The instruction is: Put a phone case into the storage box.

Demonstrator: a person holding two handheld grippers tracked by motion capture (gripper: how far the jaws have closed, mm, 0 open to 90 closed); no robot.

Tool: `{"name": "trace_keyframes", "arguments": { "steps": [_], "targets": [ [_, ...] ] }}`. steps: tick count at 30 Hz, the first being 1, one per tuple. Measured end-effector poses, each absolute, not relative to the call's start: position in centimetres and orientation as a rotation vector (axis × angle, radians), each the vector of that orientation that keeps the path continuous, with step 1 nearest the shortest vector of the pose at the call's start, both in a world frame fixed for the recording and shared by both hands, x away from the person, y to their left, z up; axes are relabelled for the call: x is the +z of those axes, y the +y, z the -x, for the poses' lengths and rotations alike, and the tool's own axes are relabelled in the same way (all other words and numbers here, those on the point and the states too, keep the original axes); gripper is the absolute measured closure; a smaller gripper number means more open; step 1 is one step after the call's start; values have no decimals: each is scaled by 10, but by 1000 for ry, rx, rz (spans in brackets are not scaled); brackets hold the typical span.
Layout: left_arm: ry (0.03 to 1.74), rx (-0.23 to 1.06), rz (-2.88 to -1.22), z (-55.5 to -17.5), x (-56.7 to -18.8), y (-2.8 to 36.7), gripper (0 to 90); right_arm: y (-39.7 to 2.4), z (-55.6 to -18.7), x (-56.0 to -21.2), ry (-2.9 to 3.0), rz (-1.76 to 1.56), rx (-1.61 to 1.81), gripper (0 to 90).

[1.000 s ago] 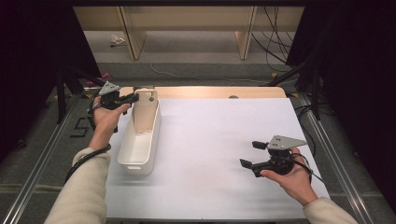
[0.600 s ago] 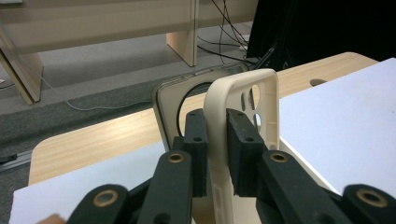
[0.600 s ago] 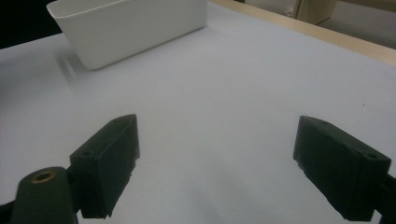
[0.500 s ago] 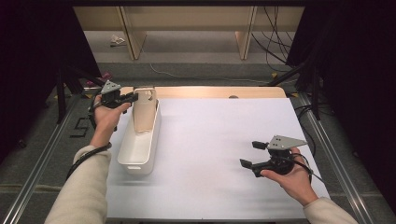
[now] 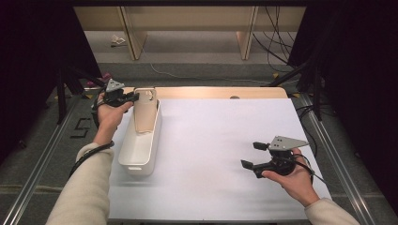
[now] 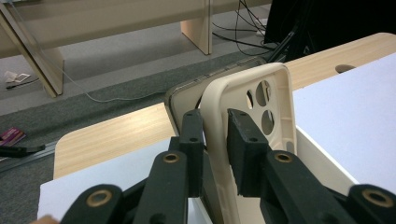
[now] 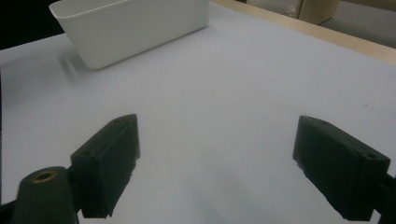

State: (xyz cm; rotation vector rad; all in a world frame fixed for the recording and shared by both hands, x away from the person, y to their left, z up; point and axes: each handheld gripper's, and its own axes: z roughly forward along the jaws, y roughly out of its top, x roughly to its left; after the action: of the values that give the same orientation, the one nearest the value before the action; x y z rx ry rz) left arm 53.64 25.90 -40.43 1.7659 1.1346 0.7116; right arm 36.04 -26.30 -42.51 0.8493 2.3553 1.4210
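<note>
Barely anything has shifted since the earlier high views: both hands sit where they were, and the phone case leans at the same end of the bin. One small change is at the left claw (image 5: pixel 134 97), whose jaws have just been easing open a little around the case.

On the left, a person's left hand (image 5: pixel 109 116) holds that claw level at the far left corner of the white surface (image 5: pixel 225 140), jaws pointing right toward the bin. In the left gripper view, the beige phone case (image 6: pixel 252 107) stands between the two black jaws, its side rim caught in the narrow gap. One pad (image 6: pixel 192 140) lies against the rim, the other looks a hair off it, so the grasp seems to be loosening rather than tight. Behind the case there is a second, darker-edged slab, possibly a phone; it cannot be told for certain.

The case stands nearly upright in the far end of the long white bin (image 5: pixel 141 140), leaning on its end wall. Its long axis runs up and down, camera holes at the top. The bin's own length runs away from the person.

Far to the right, well apart from the bin, the right claw (image 5: pixel 251 154) hangs just above bare surface, released, jaws spread wide with nothing between them. The left hand is plainly the nearer one.
</note>
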Motion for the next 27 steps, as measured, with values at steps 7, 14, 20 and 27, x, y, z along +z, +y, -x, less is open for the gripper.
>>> {"name": "trace_keyframes", "arguments": {
  "steps": [7,14,20,27],
  "targets": [
    [1150,732,-1782,-538,-404,256,744,-263,-361,-425,2355,-849,1423,157],
    [1157,750,-1796,-540,-404,255,735,-263,-360,-425,2358,-848,1423,157],
    [1201,795,-1803,-540,-403,256,713,-263,-360,-425,2358,-848,1423,157],
    [1207,814,-1807,-537,-400,255,680,-263,-360,-425,2356,-848,1422,157]
  ]
}}
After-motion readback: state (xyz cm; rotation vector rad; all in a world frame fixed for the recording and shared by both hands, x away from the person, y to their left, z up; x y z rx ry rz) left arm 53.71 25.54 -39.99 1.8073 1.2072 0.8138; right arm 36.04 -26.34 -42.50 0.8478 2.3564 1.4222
